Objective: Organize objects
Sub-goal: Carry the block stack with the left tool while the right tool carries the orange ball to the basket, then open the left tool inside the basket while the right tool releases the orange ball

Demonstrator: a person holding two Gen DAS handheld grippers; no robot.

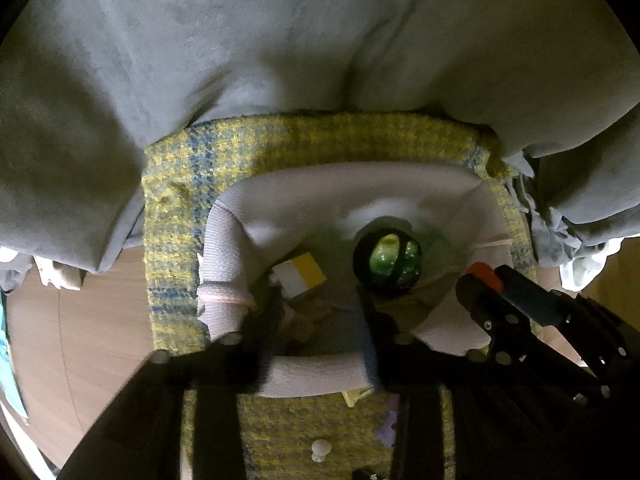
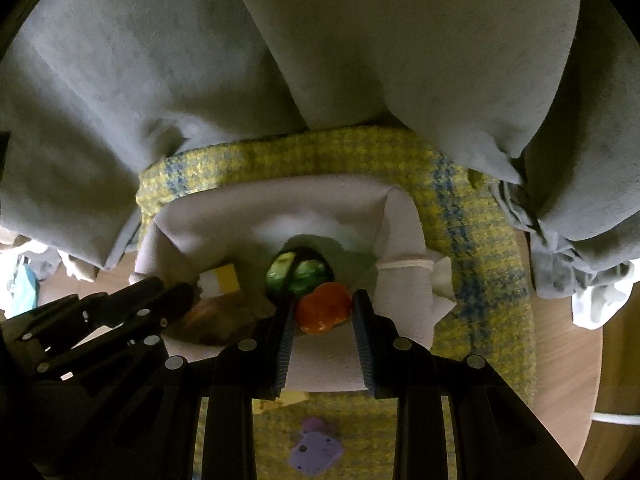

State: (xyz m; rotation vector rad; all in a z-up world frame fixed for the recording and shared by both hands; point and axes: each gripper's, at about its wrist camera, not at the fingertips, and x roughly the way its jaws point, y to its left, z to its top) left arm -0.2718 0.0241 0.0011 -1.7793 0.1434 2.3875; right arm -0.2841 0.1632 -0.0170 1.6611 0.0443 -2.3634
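A yellow-and-blue woven basket [image 1: 176,240] [image 2: 472,232] with a pale fabric liner [image 1: 296,196] holds a green ball with black bands [image 1: 390,260] [image 2: 300,274] and a yellow-and-white cube [image 1: 298,276] [image 2: 222,278]. My left gripper [image 1: 320,316] points down into the basket and is open. The cube lies just past its left fingertip, and no pad presses on it. My right gripper [image 2: 324,312] is shut on a round orange object [image 2: 322,308] [image 1: 484,272], held over the liner right beside the green ball. The two grippers hang close side by side.
Grey cloth [image 1: 280,40] [image 2: 360,40] drapes behind and around the basket. A wooden surface [image 1: 80,340] [image 2: 568,380] lies beneath. A purple mouse-shaped patch [image 2: 316,448] and a small white piece [image 1: 320,450] sit on the basket's near side. Something brownish [image 2: 224,316] lies on the basket floor.
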